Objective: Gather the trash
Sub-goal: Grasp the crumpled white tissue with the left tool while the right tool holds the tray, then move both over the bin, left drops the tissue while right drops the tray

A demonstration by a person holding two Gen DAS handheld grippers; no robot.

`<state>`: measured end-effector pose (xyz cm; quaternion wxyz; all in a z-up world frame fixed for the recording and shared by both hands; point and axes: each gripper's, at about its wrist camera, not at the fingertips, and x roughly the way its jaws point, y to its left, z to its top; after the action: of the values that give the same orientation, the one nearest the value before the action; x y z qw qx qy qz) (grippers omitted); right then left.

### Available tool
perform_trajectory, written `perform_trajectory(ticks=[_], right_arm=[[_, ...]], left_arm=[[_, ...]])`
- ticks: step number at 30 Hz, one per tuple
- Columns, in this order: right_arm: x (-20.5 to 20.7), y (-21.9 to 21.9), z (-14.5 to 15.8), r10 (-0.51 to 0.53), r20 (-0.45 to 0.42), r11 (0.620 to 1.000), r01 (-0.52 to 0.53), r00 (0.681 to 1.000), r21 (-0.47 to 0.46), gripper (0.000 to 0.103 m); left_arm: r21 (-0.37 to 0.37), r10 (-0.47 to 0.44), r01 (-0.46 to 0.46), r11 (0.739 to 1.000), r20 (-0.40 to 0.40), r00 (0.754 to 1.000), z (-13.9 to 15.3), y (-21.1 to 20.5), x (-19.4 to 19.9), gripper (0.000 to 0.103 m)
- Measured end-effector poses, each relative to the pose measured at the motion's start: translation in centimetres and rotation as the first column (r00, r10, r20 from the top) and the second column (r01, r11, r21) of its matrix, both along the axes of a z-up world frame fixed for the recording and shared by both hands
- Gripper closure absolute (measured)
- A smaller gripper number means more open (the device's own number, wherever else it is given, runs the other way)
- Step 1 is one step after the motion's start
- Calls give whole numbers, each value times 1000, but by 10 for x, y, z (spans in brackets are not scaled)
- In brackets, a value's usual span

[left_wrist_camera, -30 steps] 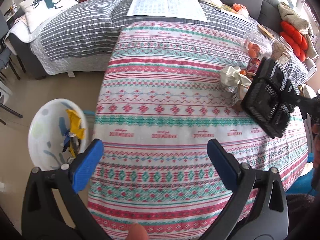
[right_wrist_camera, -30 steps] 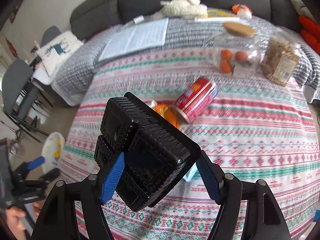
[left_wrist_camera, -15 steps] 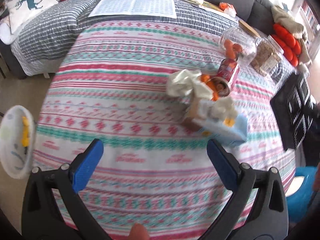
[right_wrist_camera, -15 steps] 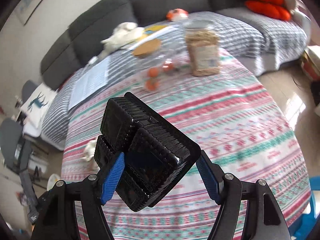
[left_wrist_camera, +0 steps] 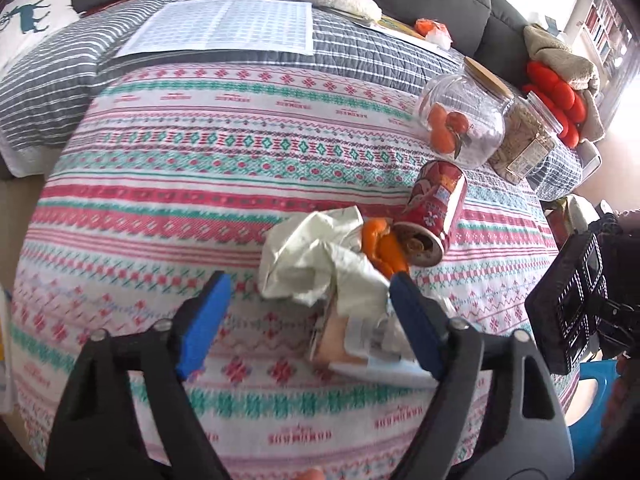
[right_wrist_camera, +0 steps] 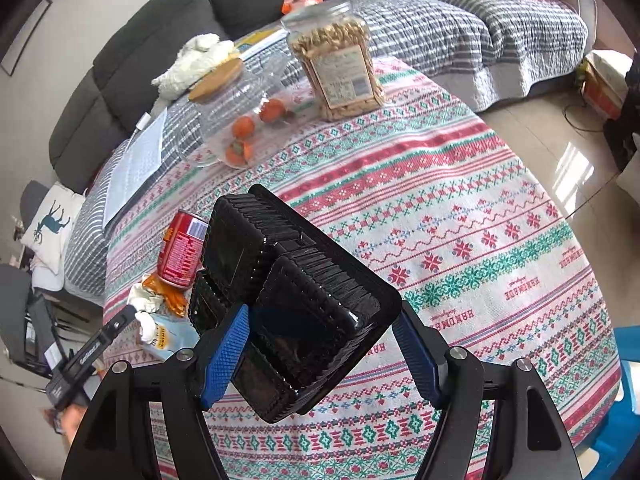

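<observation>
Gripping a black tray (right_wrist_camera: 296,304), right gripper (right_wrist_camera: 324,356); oranges (right_wrist_camera: 244,126) inside glass jar (right_wrist_camera: 224,120).

Glossy ribbed black plastic tray (right_wrist_camera: 288,304), shiny metal can (left_wrist_camera: 434,210), crumpled paper (left_wrist_camera: 308,256), woven cloth tablecloth (left_wrist_camera: 180,184).

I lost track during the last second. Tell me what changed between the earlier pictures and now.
The left tongs swung away from the bin on the floor and closed in on the trash pile: crumpled paper, orange peel, red can. They remain open, holding nothing. The right tongs kept hold of the black tray while swinging right. The pile itself stayed put.
</observation>
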<state>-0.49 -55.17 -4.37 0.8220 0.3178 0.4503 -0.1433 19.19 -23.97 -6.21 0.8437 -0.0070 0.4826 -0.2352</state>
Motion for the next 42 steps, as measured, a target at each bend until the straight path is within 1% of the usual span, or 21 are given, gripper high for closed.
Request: perform_trajectory(ticks=[2,5,7,8,9,10,11,13,17,21,26,33,36,42], right_arm=[[2,0,-1,3,-2,1000,-3,1000,11,29],[5,1,-2,9,-2,1000,-9,1000,17,29],[7,2,-2,10,-2,1000,-10,1000,20,29],[8,2,-2,10,-2,1000,-10,1000,23,29],[9,2,-2,10,-2,1000,-10,1000,27,29],[10,2,-3,10,-2,999,-10,1000,30,29],[10,3,-3,10,-1,999,-10,1000,32,29],[12,4,-1,12,3,999,-12,1000,32,29],[13,8,8,13,33,1000,-14,999,26,29],[15,16,18,17,63,999,-19,998,29,29],[24,36,30,47,93,998,-50,995,26,29],[50,85,42,126,116,992,-129,985,15,29],[64,112,46,174,120,984,-176,977,4,29],[92,169,50,263,122,965,-263,957,-17,29]], left_arm=[[-33,-13,12,999,-11,1000,-4,0,4,25],[-88,-22,17,996,-50,999,-10,2,10,37],[-106,-20,12,994,-70,997,-12,3,12,48],[-112,-14,6,994,-71,997,-12,4,13,51],[-113,-9,1,994,-69,998,-11,5,13,62],[-110,-2,-5,994,-68,998,-10,6,13,70],[-114,1,-9,993,-68,998,-9,9,14,72],[-122,8,-16,992,-64,998,-6,11,13,82],[-109,6,-11,994,-49,999,1,16,10,86],[-106,11,-13,994,-24,1000,13,25,5,87],[-77,35,-34,996,14,999,27,47,-1,87],[-15,95,-95,995,49,994,40,99,-6,87],[7,125,-125,992,55,991,44,125,-9,87],[21,192,-194,981,60,980,52,176,-15,87]])
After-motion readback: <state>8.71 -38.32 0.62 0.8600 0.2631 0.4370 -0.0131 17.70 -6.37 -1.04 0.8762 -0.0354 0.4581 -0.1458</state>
